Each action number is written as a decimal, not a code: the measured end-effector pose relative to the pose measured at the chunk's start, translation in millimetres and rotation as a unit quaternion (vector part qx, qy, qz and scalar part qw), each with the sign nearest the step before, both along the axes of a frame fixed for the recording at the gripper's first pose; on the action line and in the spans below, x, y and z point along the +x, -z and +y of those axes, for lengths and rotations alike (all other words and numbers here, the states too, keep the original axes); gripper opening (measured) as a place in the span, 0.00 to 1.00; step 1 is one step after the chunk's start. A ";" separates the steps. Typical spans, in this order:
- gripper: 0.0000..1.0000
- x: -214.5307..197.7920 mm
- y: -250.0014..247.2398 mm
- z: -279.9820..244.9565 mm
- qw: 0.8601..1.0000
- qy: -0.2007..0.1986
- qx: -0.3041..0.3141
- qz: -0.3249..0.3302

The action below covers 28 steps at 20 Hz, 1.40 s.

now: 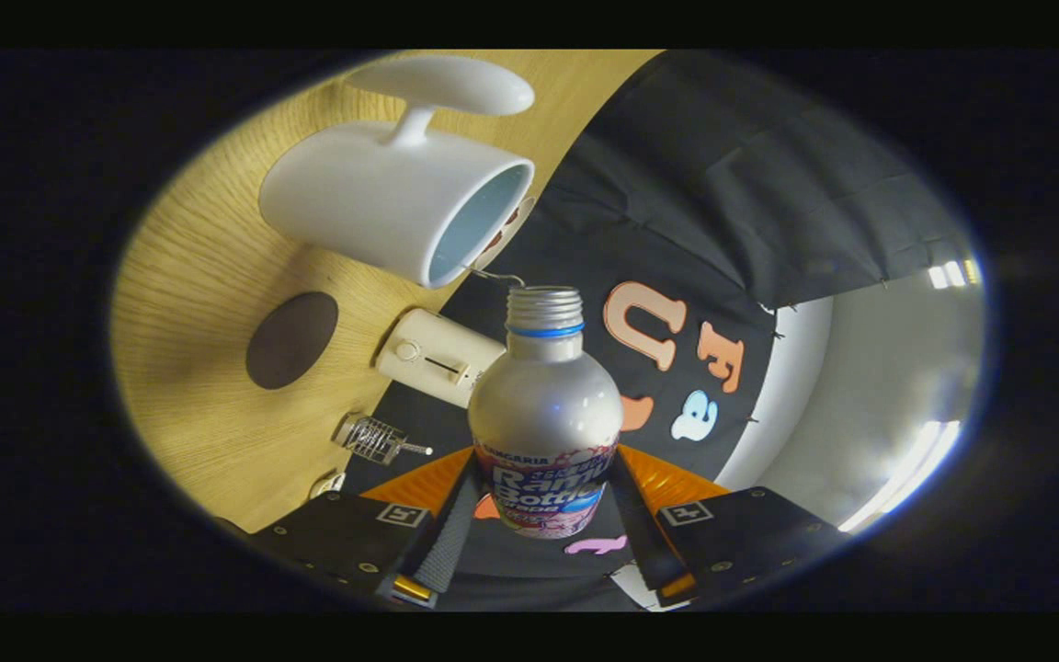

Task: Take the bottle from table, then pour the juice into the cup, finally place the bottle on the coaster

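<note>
Bottle, silver metal with a threaded open neck, blue ring and printed label [543, 418]: clamped between both fingers of your gripper [543, 515], pads pressing the label band on either side. The whole view is rolled over, so the bottle is tipped, its mouth just below the rim of the white ceramic cup [396, 207] standing on the pale wood-grain table [189, 276]. Judged: pour step, mouth close to the rim but not clearly over the opening. Bring the neck over the cup's inside before rolling further; tip slowly, grip firm. Round dark brown coaster [291, 339] lies beside the cup, with a cream toaster [438, 357] and a small wire rack [371, 438] near it. Mind the cup's handle.
</note>
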<state>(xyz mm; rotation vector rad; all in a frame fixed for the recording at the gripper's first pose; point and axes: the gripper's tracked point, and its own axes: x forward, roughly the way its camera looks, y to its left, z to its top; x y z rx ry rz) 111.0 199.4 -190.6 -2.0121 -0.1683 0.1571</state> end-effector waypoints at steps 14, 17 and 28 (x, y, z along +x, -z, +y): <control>0.76 -0.7 -19.9 4.6 0.999 -0.016 -0.022 -0.024; 0.76 -2.1 -20.3 8.0 0.999 -0.023 -0.026 -0.029; 0.76 -7.4 3.7 11.9 1.000 -0.021 -0.008 -0.008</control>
